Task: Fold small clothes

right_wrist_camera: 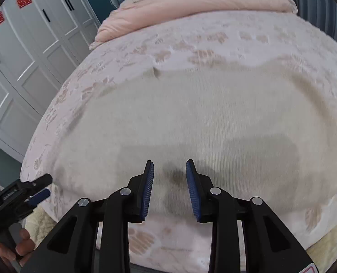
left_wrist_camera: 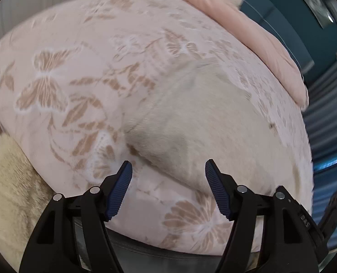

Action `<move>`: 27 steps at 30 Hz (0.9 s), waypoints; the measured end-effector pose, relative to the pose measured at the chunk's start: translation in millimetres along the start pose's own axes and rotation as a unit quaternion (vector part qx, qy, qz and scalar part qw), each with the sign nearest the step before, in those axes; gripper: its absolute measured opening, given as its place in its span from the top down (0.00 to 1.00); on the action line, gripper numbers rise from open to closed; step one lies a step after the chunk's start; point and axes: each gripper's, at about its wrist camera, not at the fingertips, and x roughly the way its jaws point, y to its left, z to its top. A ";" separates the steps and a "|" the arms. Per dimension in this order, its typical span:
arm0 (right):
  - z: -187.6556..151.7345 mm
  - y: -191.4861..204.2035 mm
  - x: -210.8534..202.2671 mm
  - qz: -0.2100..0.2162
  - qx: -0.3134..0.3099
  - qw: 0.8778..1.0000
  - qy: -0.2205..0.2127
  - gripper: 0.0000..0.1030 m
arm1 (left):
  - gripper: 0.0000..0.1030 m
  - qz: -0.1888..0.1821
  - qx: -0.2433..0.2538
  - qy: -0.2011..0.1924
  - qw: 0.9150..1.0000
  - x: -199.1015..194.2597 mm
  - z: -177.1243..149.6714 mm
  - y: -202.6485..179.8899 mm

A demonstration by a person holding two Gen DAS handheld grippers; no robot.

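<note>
Cream garment (right_wrist_camera: 202,122) flat on bedspread (right_wrist_camera: 127,52), both tongs agape above near hem.

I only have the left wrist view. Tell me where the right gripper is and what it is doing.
Observer: The right gripper is open over the near edge of the cream garment, holding nothing.
Operator: Describe how the whole garment lies.
Observer: It is spread wide and mostly flat across the floral bedspread.
Operator: Now place my left gripper from outside.
Observer: The left gripper sits by the garment's near left corner, over the bedspread.
</note>
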 end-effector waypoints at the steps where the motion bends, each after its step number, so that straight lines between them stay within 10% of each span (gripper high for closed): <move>1: 3.7 -0.2 2.8 -0.002 -0.001 1.000 0.002 0.71 | 0.37 -0.005 -0.012 0.006 1.000 3.0 2.0 2.4; 11: 6.0 -4.9 45.5 -0.027 -0.002 0.998 0.049 0.70 | 0.30 -0.016 -0.101 0.028 0.994 47.3 26.0 15.5; 13: 4.7 -4.5 45.0 -0.027 -0.006 0.999 0.046 0.70 | 0.44 -0.010 -0.093 0.023 0.995 47.8 30.5 9.7; 15: 3.2 -2.7 44.8 -0.029 -0.014 0.999 0.043 0.70 | 0.80 -0.017 -0.064 0.040 0.997 48.8 36.4 -1.8; 20: 0.5 -4.1 45.0 -0.023 -0.008 0.999 0.037 0.70 | 0.89 -0.054 0.024 -0.027 0.998 -8.1 40.4 -58.1; 27: 3.9 -24.9 16.3 0.030 0.059 0.998 0.021 0.69 | 0.91 -0.107 0.201 -0.081 0.970 -57.1 7.1 -194.9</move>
